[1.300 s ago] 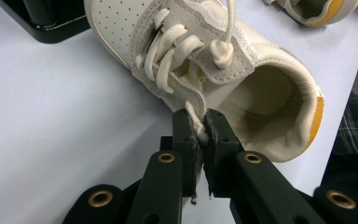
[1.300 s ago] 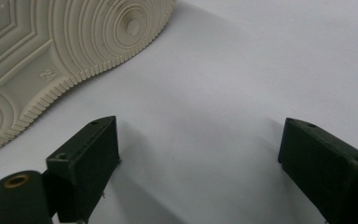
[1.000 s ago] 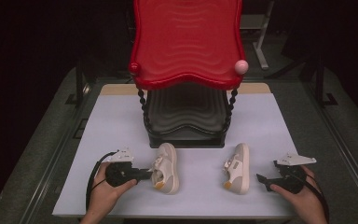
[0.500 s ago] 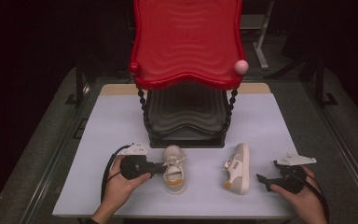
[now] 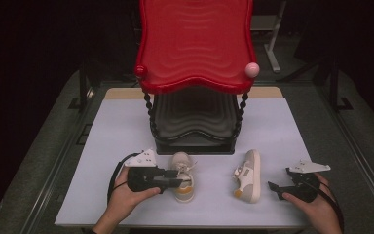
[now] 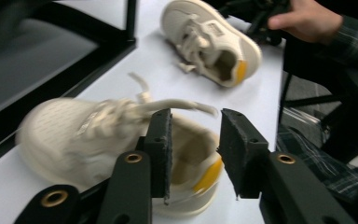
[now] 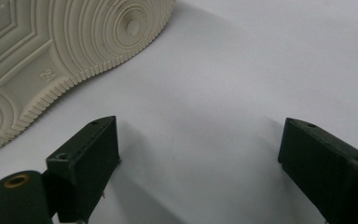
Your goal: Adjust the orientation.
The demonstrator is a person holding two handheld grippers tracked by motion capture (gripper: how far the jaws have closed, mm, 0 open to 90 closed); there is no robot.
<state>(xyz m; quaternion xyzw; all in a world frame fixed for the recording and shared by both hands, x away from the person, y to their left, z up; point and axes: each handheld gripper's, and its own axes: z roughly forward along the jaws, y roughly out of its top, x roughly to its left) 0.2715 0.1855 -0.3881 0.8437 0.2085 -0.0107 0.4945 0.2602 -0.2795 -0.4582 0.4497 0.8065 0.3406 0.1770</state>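
Two cream sneakers are seen on the white counter before a red rack. One sneaker is straddled at its heel collar by the left claw, not clenched. Beside the tipped sneaker, the right claw is spread wide, empty.

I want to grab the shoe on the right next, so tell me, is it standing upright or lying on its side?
On its side. The right shoe shows its ribbed sole toward the right gripper, and that sole faces the right gripper view.

A pale table fills mid-frame on grey floor; a red wavy rack stands at top centre against darkness.
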